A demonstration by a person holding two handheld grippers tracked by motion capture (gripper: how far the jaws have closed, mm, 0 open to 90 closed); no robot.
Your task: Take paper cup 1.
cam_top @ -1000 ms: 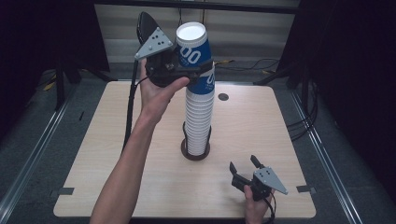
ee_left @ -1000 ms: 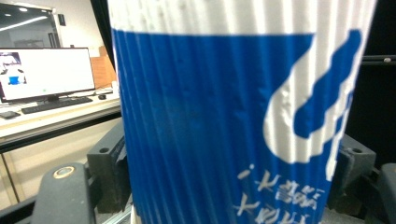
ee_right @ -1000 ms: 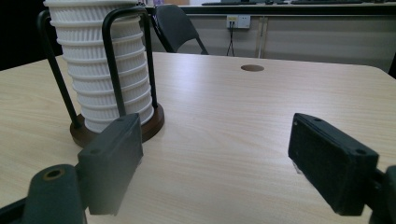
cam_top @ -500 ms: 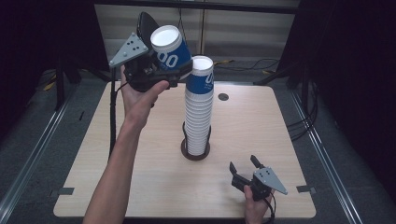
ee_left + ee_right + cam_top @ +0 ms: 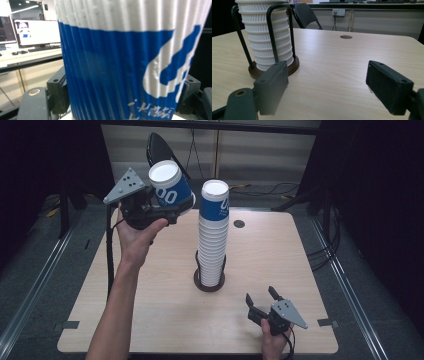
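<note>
A tall stack of ribbed blue-and-white paper cups [image 5: 212, 235] stands upside down in a round wire holder [image 5: 209, 284] at mid-table. Left of the stack's top and clear of it, my left gripper [image 5: 175, 206] is shut on a single matching cup [image 5: 170, 187], held tilted in the air. In the left gripper view that cup [image 5: 120, 62] sits between the black pads [image 5: 58, 95]. My right gripper [image 5: 260, 293] rests low at the table's front right, open, nothing between its fingers. In the right gripper view [image 5: 327, 85] it faces the stack's base [image 5: 267, 37].
The wooden table [image 5: 300, 270] has a small round hole [image 5: 239, 224] behind the stack. A dark chair [image 5: 160, 147] stands beyond the far edge. Monitors on a desk [image 5: 37, 31] appear in the left gripper view. Dark floor and rails flank the table.
My left gripper has carried the cup off the top of the stack, leftward and a little down, tilting it. The right gripper has stayed put.
</note>
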